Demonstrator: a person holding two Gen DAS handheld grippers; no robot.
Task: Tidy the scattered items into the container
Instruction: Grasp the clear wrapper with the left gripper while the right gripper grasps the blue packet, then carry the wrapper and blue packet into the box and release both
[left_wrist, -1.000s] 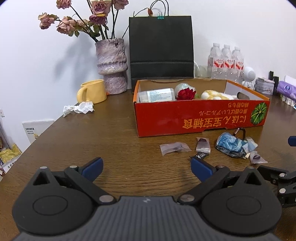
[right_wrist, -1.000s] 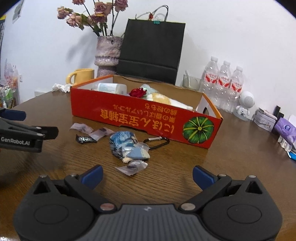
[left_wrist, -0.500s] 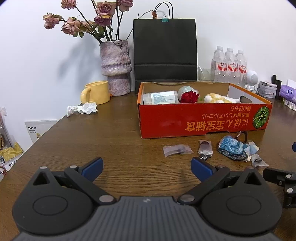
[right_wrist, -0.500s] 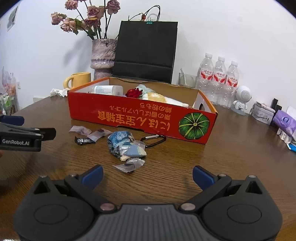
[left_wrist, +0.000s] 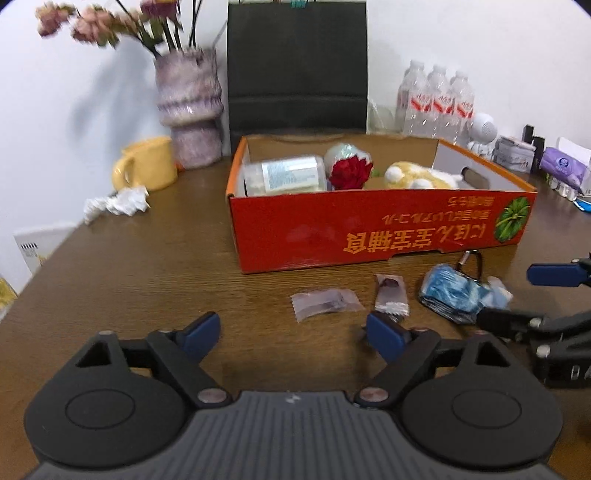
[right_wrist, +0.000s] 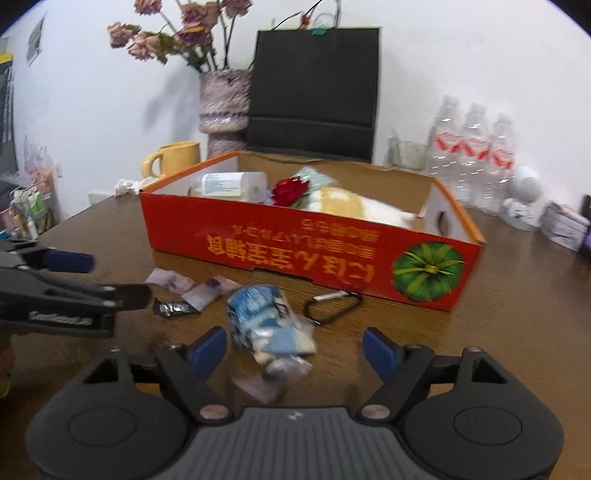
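Observation:
A red cardboard box (left_wrist: 369, 229) (right_wrist: 295, 251) sits on the wooden table, holding a bottle, a red flower and a yellow-white plush. In front of it lie clear sachets (left_wrist: 325, 303) (right_wrist: 170, 278), a small dark packet (right_wrist: 173, 307), a blue-white plastic bundle (left_wrist: 454, 293) (right_wrist: 266, 317) and a black carabiner (right_wrist: 332, 304). My left gripper (left_wrist: 293, 334) is open and empty, just short of the sachets. My right gripper (right_wrist: 294, 349) is open, its jaws on either side of the blue bundle's near end. Each gripper shows in the other's view.
A yellow mug (left_wrist: 147, 168), a vase of dried flowers (left_wrist: 190, 110), a black paper bag (left_wrist: 297, 70) and water bottles (left_wrist: 437, 99) stand behind the box. Crumpled tissue (left_wrist: 118, 201) lies left. Small items crowd the far right edge (left_wrist: 561, 168).
Both grippers moved forward and down toward the scattered items. The right gripper now straddles the blue bundle; the left is closer to the sachets. Both stayed open.

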